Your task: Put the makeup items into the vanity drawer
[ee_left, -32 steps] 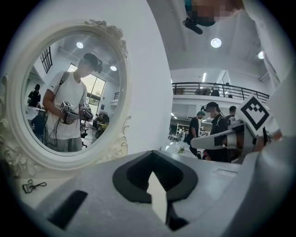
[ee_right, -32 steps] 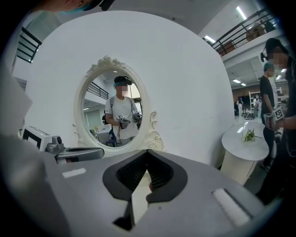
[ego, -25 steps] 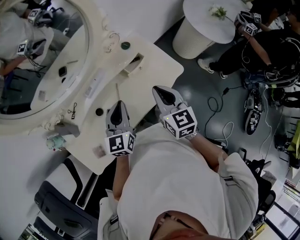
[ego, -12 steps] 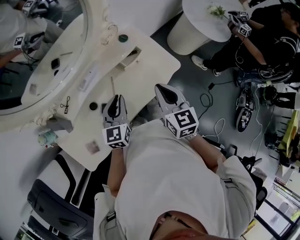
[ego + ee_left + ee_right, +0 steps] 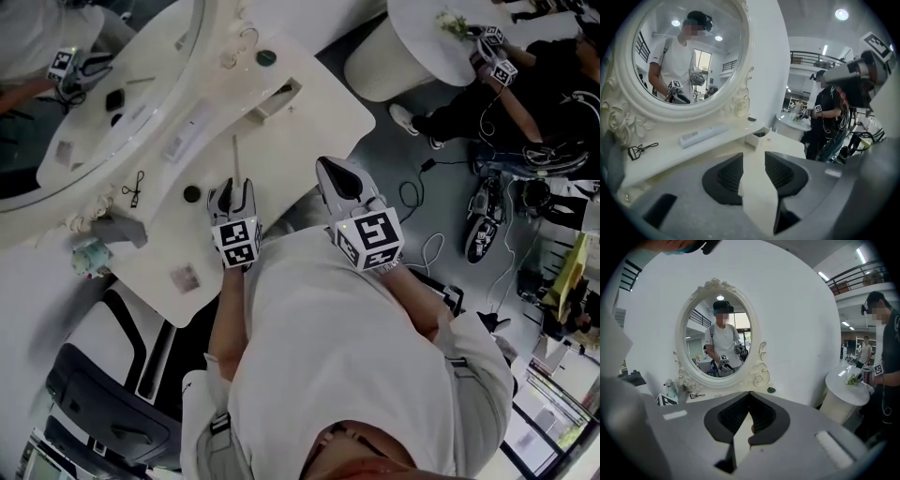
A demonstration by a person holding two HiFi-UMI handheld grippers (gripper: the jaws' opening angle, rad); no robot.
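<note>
On the white vanity top (image 5: 309, 122) lie a long white case (image 5: 187, 133), a thin pale stick (image 5: 235, 155), a small black round pot (image 5: 191, 194), an eyelash curler (image 5: 134, 187), a green round item (image 5: 266, 57) and a small square compact (image 5: 185, 277). The little drawer (image 5: 278, 99) stands pulled out at the table's far side. My left gripper (image 5: 234, 187) is low over the table at the stick's near end; its jaws have just been opening and nothing is between them (image 5: 753, 161). My right gripper (image 5: 337, 176) hovers off the table's edge, shut and empty (image 5: 749, 401).
An oval mirror (image 5: 103, 84) in an ornate frame backs the vanity. A grey object (image 5: 117, 228) and a teal figurine (image 5: 89, 255) sit at the table's left end. A chair (image 5: 112, 394) stands below. Another person (image 5: 525, 84) sits by a round white table (image 5: 422, 37); cables lie on the floor.
My left gripper has dropped toward the table top near the stick and its jaws have parted. The right gripper has barely shifted.
</note>
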